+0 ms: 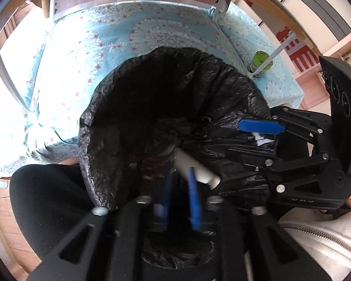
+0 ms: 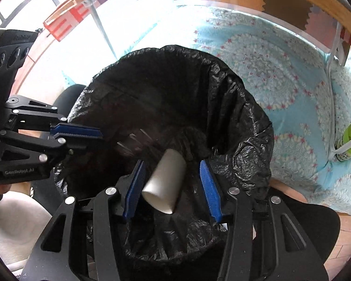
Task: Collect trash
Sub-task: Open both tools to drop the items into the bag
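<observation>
A black trash bag (image 1: 222, 82) (image 2: 245, 107) gapes open below both grippers. A white paper cup (image 2: 166, 182) lies loose and blurred between the spread blue fingers of my right gripper (image 2: 171, 162); neither pad presses on it. In the left wrist view the cup (image 1: 199, 171) shows over the bag's mouth, just ahead of my left gripper (image 1: 179, 175), whose blurred blue fingers stand apart. A faint clear, streaked thing (image 2: 133, 140) hangs by the left gripper's blue finger (image 2: 77, 132); what it is I cannot tell. The right gripper's blue finger (image 1: 261, 126) reaches in from the right.
Behind the bag lies a pale blue patterned bedcover (image 1: 152, 35) (image 2: 280, 75). A green can (image 1: 261, 64) (image 2: 348, 140) stands on it by a white metal rail (image 1: 276, 53). A dark trouser leg (image 1: 46, 199) and a light zipped jacket (image 1: 327, 234) are near the bottom.
</observation>
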